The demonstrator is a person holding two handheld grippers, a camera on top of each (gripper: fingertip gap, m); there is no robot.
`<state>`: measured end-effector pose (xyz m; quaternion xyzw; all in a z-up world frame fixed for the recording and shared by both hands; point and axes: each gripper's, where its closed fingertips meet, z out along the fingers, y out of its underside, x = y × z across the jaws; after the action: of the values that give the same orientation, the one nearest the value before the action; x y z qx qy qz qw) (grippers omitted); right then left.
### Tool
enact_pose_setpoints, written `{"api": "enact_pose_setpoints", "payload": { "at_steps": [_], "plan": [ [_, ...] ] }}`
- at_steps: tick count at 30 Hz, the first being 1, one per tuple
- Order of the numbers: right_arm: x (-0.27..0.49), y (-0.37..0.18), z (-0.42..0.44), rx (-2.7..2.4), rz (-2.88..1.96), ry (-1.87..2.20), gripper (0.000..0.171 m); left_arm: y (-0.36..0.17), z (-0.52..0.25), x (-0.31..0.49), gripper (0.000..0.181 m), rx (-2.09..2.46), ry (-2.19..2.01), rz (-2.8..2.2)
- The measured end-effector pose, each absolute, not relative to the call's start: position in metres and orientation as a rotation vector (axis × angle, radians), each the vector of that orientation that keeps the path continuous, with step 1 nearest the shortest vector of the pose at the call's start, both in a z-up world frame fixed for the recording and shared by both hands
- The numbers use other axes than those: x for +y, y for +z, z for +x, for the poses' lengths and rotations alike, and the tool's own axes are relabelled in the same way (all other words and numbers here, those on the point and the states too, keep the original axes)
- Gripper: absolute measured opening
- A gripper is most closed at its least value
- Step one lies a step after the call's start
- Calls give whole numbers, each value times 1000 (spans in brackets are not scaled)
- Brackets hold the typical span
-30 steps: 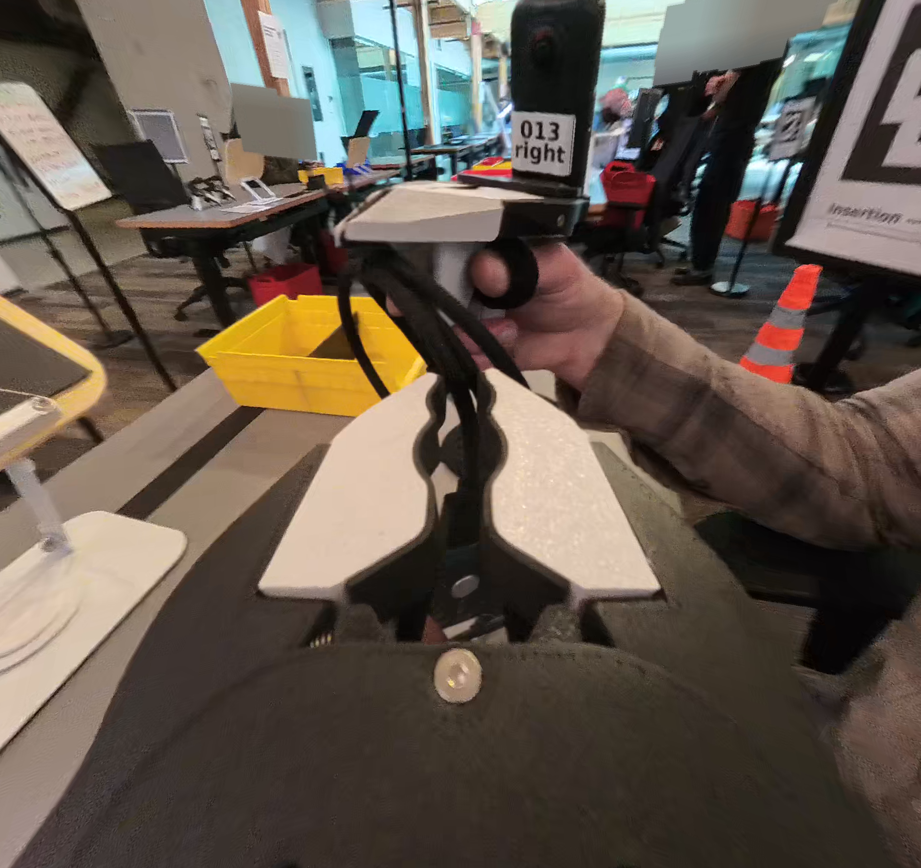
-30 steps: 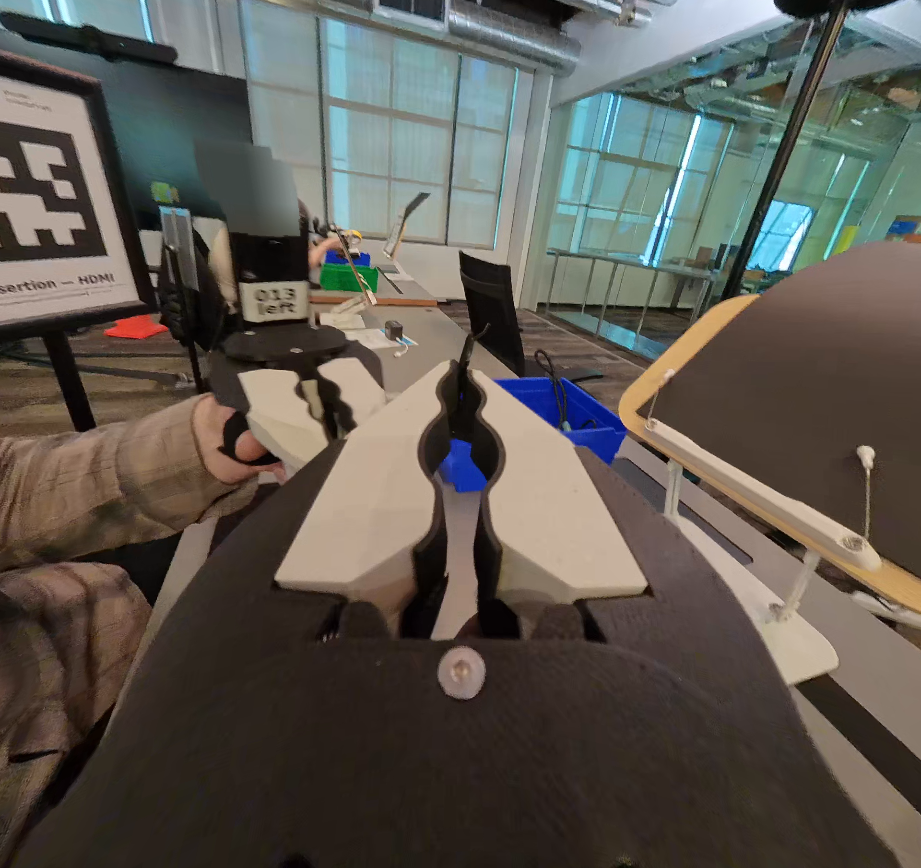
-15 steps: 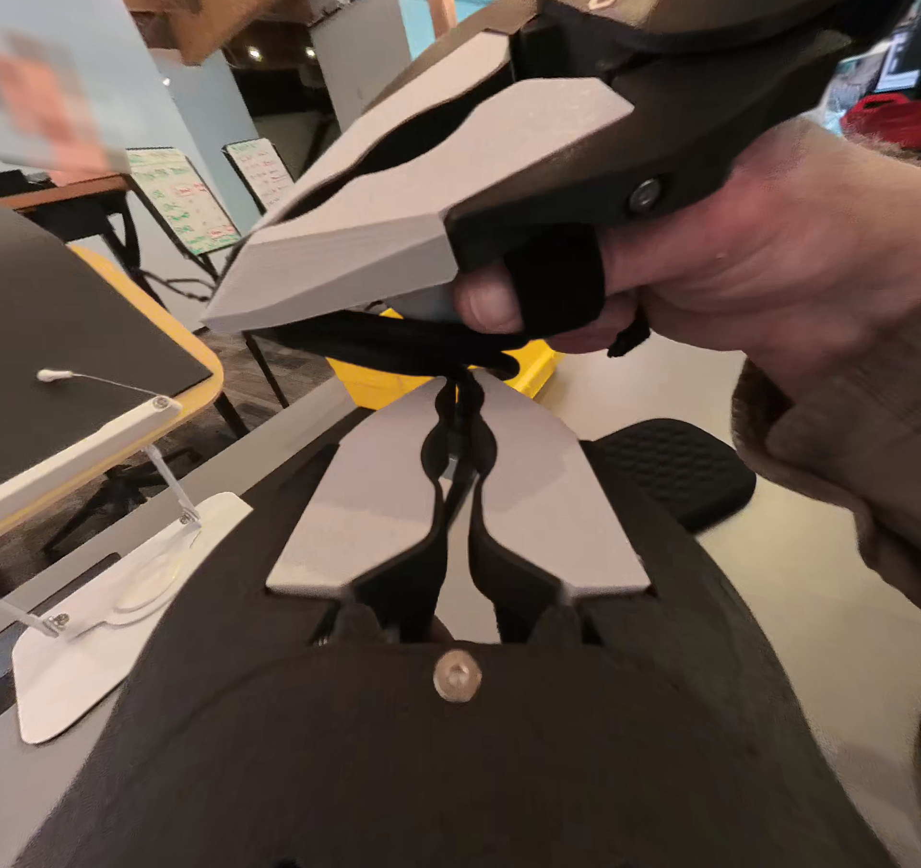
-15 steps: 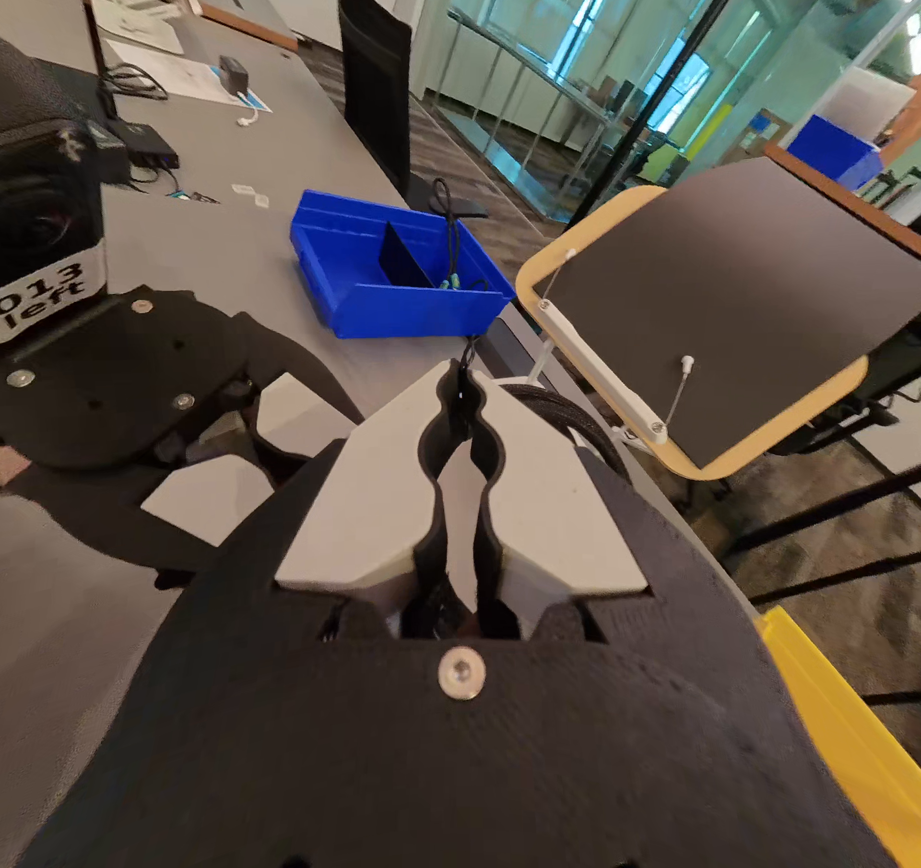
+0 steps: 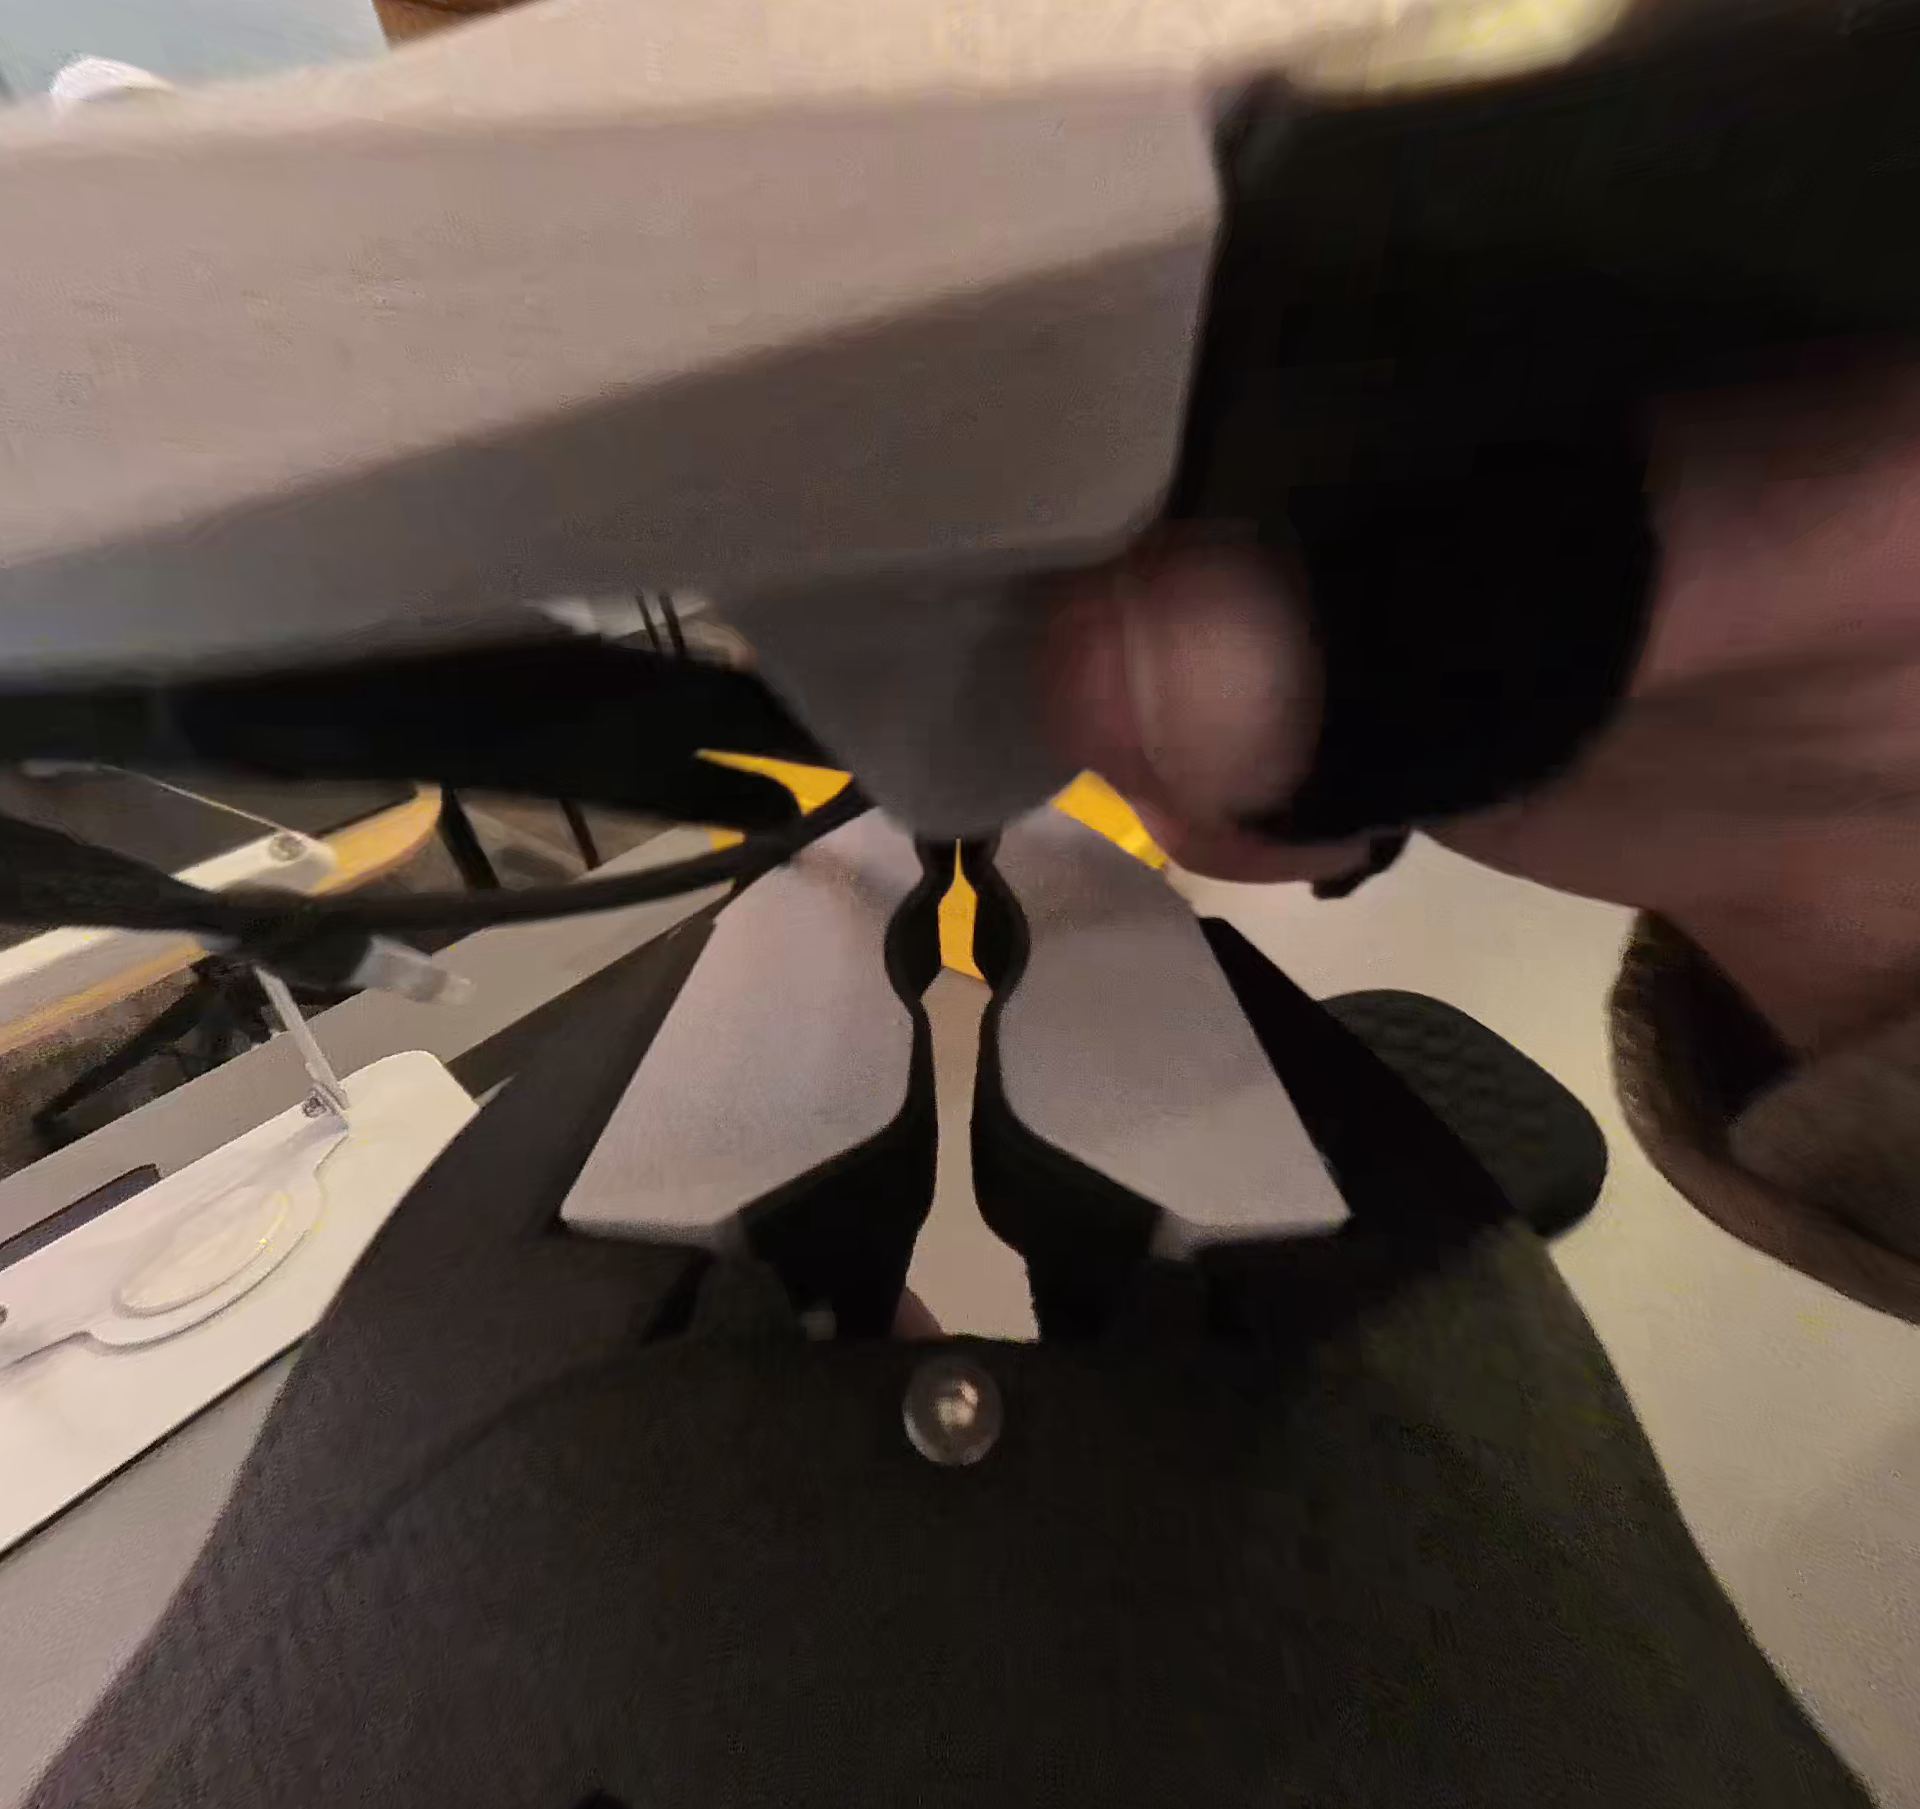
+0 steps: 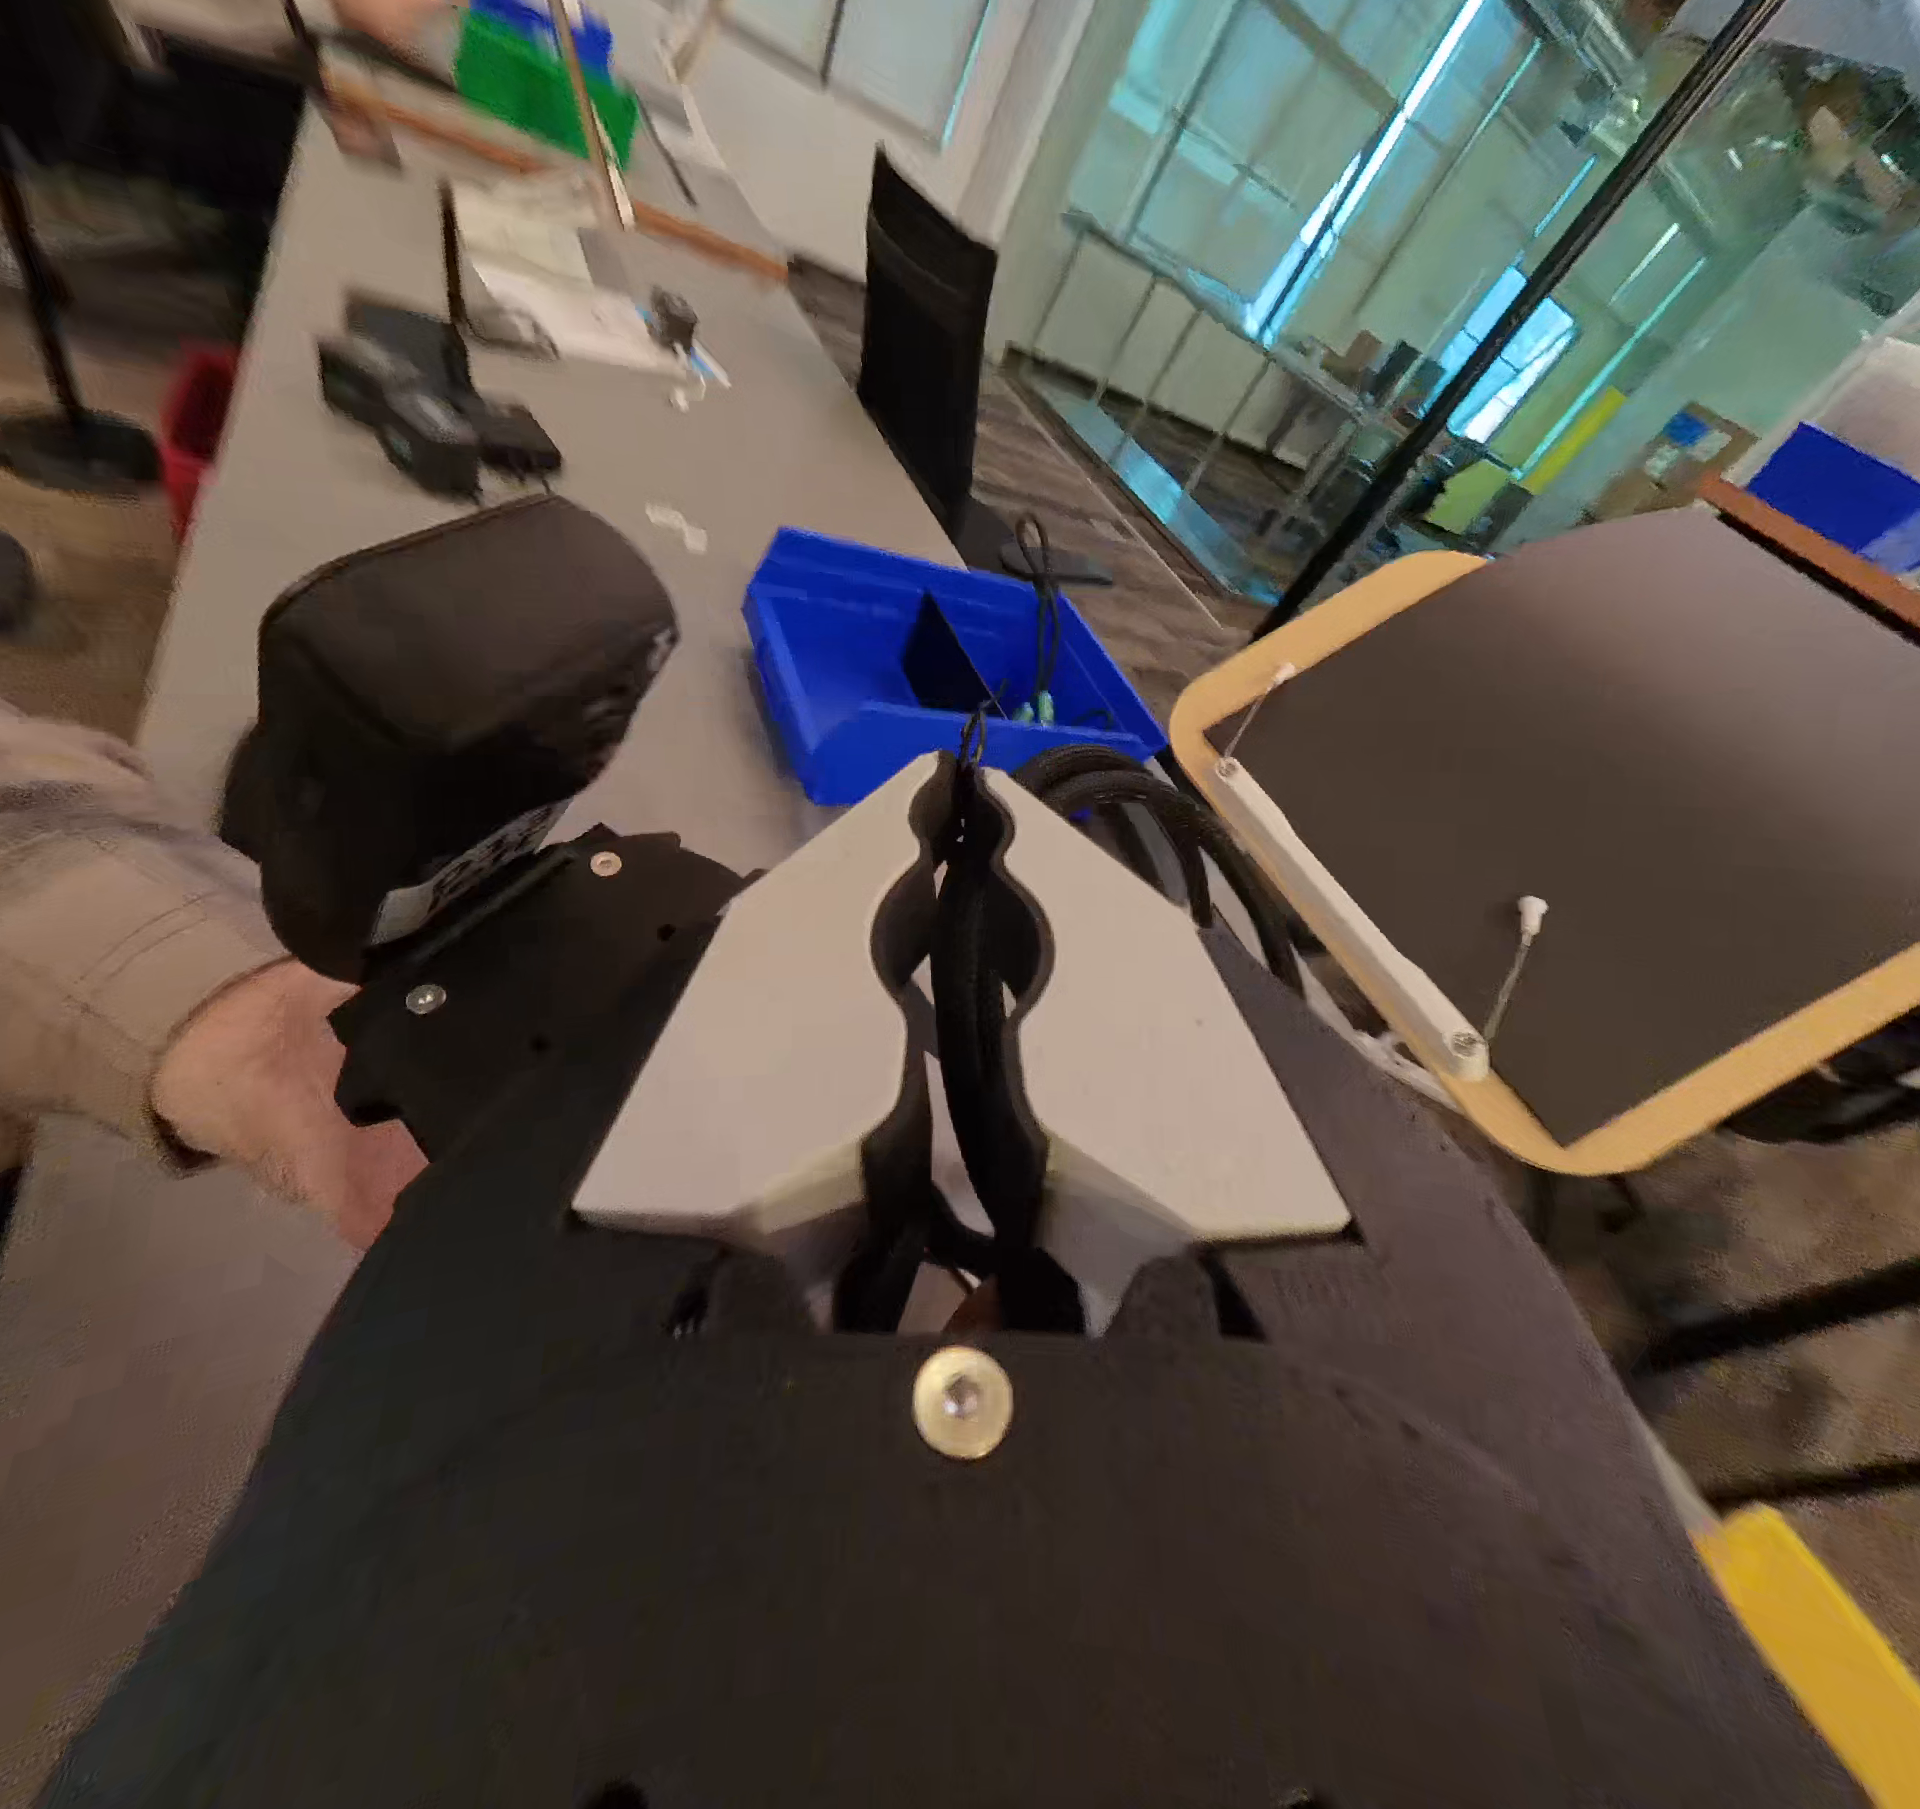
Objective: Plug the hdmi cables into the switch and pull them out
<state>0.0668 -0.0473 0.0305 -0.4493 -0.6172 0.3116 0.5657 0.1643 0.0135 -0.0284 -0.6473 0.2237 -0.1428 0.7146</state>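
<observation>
Whereas half a second ago the cable bundle ran between the left gripper's (image 5: pixel 958 881) fingers, that gripper is now nearly pressed together and empty. The bundle (image 6: pixel 982 980) is pinched in the right gripper (image 6: pixel 961 803), hanging just above the left gripper. Judged: a handover is complete; no switch shows beside the blue bin (image 6: pixel 831 637).
</observation>
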Motion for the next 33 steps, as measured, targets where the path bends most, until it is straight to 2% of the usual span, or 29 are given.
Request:
{"api": "enact_pose_setpoints", "payload": {
  "at_steps": [4,10,14,16,17,18,21,22,23,25,27,29,33],
  "plan": [
    [-43,36,76,-1369,-1012,1050,0,-37,163,5,3,550,-317,-1443],
    [-36,34,84,-1315,-999,1268,0,-42,163,-30,28,688,-324,-1469],
    [-33,35,92,-1284,-979,1371,0,1,127,-59,27,737,-209,-1339],
    [-33,34,93,-1285,-971,1403,0,29,96,-55,42,729,-135,-1302],
    [-36,35,94,-1291,-959,1419,0,35,82,-47,55,747,-95,-1322],
    [-39,36,94,-1297,-948,1434,0,35,72,-37,66,793,-76,-1354],
    [-53,37,92,-1346,-907,1470,0,18,68,-16,81,1000,-144,-1417],
    [-57,37,91,-1362,-899,1474,0,7,71,-13,79,1089,-194,-1444],
    [-59,36,89,-1372,-895,1478,0,-3,75,-15,67,1177,-268,-1468],
    [-62,35,88,-1382,-892,1499,0,-17,77,-21,30,1293,-344,-1470],
    [-57,31,89,-1384,-921,1509,0,-23,74,-21,13,1302,-358,-1498],
    [-44,22,88,-1369,-1016,1503,0,-28,68,-19,8,1265,-284,-1547],
    [-11,-5,83,-1349,-1227,1334,0,-40,66,-18,12,1086,6,-1691]
  ]
}}
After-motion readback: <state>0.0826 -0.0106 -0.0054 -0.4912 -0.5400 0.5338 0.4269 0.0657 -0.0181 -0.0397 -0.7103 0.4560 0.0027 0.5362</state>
